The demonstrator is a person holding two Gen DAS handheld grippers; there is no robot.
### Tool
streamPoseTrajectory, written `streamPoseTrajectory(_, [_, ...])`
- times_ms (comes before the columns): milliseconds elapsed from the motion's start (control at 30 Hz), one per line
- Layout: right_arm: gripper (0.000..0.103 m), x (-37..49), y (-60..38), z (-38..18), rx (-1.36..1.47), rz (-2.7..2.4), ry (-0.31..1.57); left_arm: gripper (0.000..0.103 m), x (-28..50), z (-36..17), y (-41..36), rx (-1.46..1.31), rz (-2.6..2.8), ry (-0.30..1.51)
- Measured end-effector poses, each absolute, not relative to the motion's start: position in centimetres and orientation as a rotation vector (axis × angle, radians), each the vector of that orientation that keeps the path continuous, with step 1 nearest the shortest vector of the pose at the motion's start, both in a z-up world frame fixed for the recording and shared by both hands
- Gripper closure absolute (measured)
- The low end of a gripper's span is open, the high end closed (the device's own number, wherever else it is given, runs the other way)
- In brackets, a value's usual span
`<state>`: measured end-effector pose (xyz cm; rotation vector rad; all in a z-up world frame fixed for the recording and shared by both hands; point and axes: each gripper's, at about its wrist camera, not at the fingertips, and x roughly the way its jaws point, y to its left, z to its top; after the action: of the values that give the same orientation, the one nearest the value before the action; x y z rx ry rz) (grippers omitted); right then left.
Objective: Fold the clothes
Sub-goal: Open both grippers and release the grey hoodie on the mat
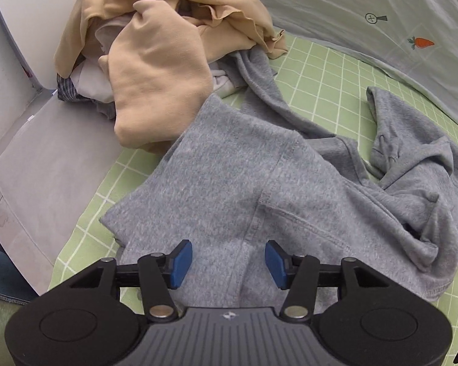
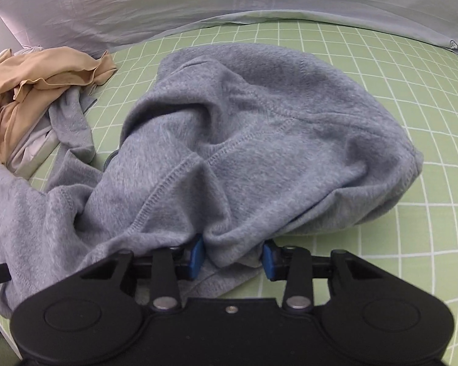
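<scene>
A grey sweatshirt lies rumpled on the green checked sheet. My left gripper is open just above the garment's near part, its blue pads apart with grey cloth under them. In the right wrist view the same sweatshirt is bunched into a mound. My right gripper is open, with a fold of the grey cloth lying between its blue pads; the pads stand wide apart around it.
A heap of tan and white clothes lies at the far left, also in the right wrist view. A pale printed sheet rises behind. The bed's left edge and grey floor are near.
</scene>
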<state>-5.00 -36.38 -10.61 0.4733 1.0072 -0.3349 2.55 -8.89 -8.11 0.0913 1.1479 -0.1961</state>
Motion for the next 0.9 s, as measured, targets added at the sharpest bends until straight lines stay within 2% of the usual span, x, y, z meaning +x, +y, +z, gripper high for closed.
streamPoseTrajectory(100, [0.065, -2.1, -38.1, -10.9, 0.463, -0.382, 0.981, 0.049, 4.7, -8.9, -9.9, 0.077, -0.302, 1.175])
streamPoseTrajectory(300, [0.065, 6.8, -43.5, -10.7, 0.251, -0.613, 0.946, 0.049, 7.5, -9.3, -14.5, 0.065, -0.567, 1.162])
streamPoseTrajectory(433, [0.067, 10.4, -44.9, -8.2, 0.096, -0.780, 0.906, 0.049, 9.8, -9.4, -14.4, 0.018, -0.565, 1.134])
streamPoseTrajectory(500, [0.055, 10.4, -43.9, -6.5, 0.082, -0.788, 0.856, 0.049, 11.0, -9.9, -13.6, -0.005, -0.542, 1.145])
streamPoseTrajectory(567, [0.035, 9.6, -42.2, -4.9, 0.101, -0.753, 0.800, 0.049, 12.1, -10.6, -12.9, 0.001, -0.514, 1.155])
streamPoseTrajectory(633, [0.031, 8.8, -40.0, -4.5, 0.119, -0.689, 0.782, 0.049, 12.8, -11.1, -12.2, -0.005, -0.488, 1.170])
streamPoseTrajectory(733, [0.031, 8.9, -37.6, -6.1, 0.114, -0.630, 0.836, 0.049, 12.8, -11.2, -11.3, -0.025, -0.469, 1.181])
streamPoseTrajectory(800, [0.034, 9.2, -36.7, -7.6, 0.095, -0.617, 0.875, 0.049, 12.1, -10.9, -11.2, -0.012, -0.463, 1.174])
streamPoseTrajectory(867, [0.068, 8.9, -36.5, -8.2, 0.096, -0.590, 0.883, 0.049, 11.4, -10.6, -11.2, 0.004, -0.458, 1.164])
streamPoseTrajectory(900, [0.073, 8.4, -36.8, -8.0, 0.116, -0.576, 0.871, 0.049, 10.9, -10.4, -11.3, 0.008, -0.454, 1.159])
